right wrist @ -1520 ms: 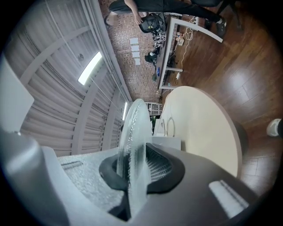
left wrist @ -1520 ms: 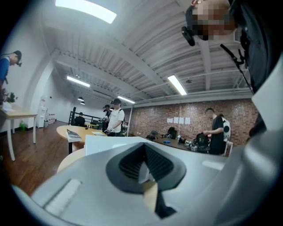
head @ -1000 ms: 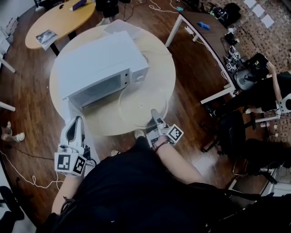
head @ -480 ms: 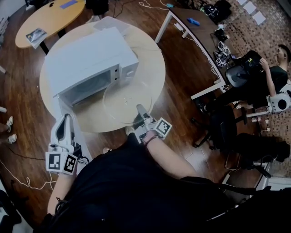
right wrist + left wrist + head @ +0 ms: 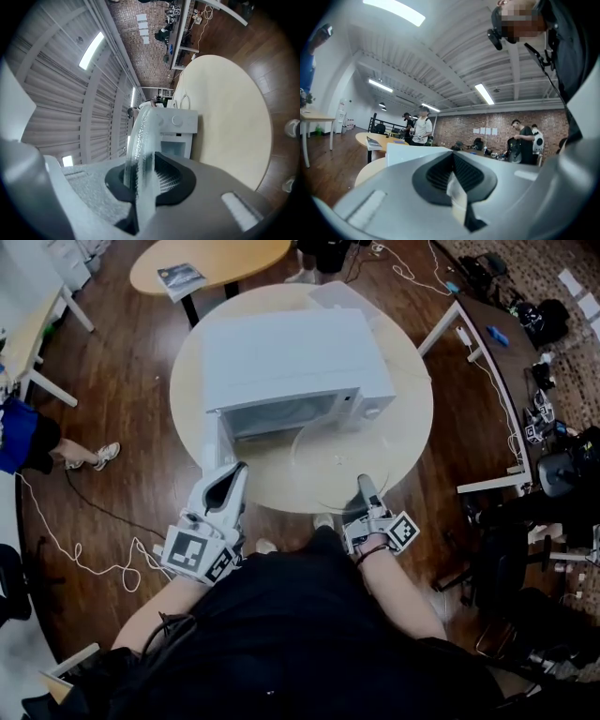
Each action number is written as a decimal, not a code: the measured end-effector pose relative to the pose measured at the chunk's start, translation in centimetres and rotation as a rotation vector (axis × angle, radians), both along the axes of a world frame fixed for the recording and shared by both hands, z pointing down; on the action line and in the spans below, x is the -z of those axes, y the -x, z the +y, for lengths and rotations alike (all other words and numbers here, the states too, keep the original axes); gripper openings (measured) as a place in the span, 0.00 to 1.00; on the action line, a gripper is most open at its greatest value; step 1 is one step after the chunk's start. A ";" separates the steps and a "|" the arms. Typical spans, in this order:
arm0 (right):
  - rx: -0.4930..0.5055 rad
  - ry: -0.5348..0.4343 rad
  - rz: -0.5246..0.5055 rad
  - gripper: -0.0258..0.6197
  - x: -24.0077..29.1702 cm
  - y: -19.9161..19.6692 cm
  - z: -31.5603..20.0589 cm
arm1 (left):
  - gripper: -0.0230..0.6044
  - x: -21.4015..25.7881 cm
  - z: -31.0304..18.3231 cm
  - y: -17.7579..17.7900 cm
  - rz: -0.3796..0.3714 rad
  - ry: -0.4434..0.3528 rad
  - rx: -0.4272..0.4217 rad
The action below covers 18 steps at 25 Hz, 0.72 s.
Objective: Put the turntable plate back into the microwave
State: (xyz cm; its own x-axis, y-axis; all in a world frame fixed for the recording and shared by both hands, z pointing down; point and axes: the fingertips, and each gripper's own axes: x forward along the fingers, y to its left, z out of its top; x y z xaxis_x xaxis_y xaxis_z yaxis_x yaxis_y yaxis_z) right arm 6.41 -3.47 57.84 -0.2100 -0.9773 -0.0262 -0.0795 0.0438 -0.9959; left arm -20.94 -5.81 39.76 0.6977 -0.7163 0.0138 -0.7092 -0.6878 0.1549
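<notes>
2 grippers reach out from the person's hands over the near edge of a round table (image 5: 272, 486). The left gripper (image 5: 234, 474), low on the left, has its jaws pressed together with nothing in them. The right gripper (image 5: 364, 486) has its jaws clenched on the near rim of the glass plate (image 5: 345, 454); its own view shows that rim pinched edge-on between the pads.

The plate lies roughly flat over the table, just in front of the microwave (image 5: 291, 357), toward its right end where the knobs are. It is outside the oven. Whether it touches the table cannot be told.

Beyond it, the white microwave sits mid-table. Its door (image 5: 214, 442) is swung open at the left and its cavity (image 5: 281, 413) faces the person.

The step in hand appears to be carrying the plate to the opening. The next move likely calls for shifting it left to line up with the cavity, keeping it level, sliding it in and seating it before release.
</notes>
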 end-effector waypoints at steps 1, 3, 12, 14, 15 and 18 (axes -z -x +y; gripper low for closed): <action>0.006 0.000 -0.002 0.09 0.0 0.2 -0.1 | 0.05 0.0 0.0 0.1 0.004 0.002 0.002; 0.021 0.000 -0.003 0.09 0.0 0.7 -0.4 | 0.05 0.0 0.0 0.2 0.009 0.004 0.007; 0.096 -0.020 0.002 0.09 0.6 2.9 -1.7 | 0.05 0.1 0.5 -0.1 0.005 -0.007 0.005; 0.106 -0.022 0.003 0.09 0.6 3.2 -1.7 | 0.05 0.1 0.6 -0.3 0.004 -0.007 -0.002; 0.111 -0.020 0.002 0.09 0.6 3.4 -1.7 | 0.05 0.1 0.7 -0.4 0.004 -0.007 -0.005; 0.125 -0.021 -0.008 0.09 0.8 4.0 -1.7 | 0.05 0.2 0.7 -0.8 0.005 -0.007 -0.008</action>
State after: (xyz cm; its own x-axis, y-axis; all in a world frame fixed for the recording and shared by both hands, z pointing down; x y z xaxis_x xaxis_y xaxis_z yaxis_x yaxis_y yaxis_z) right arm 2.39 -5.21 57.07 -0.3298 -0.9428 -0.0482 -0.0640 0.0733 -0.9953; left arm -20.18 -5.08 39.54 0.7031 -0.7111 0.0046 -0.7032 -0.6942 0.1536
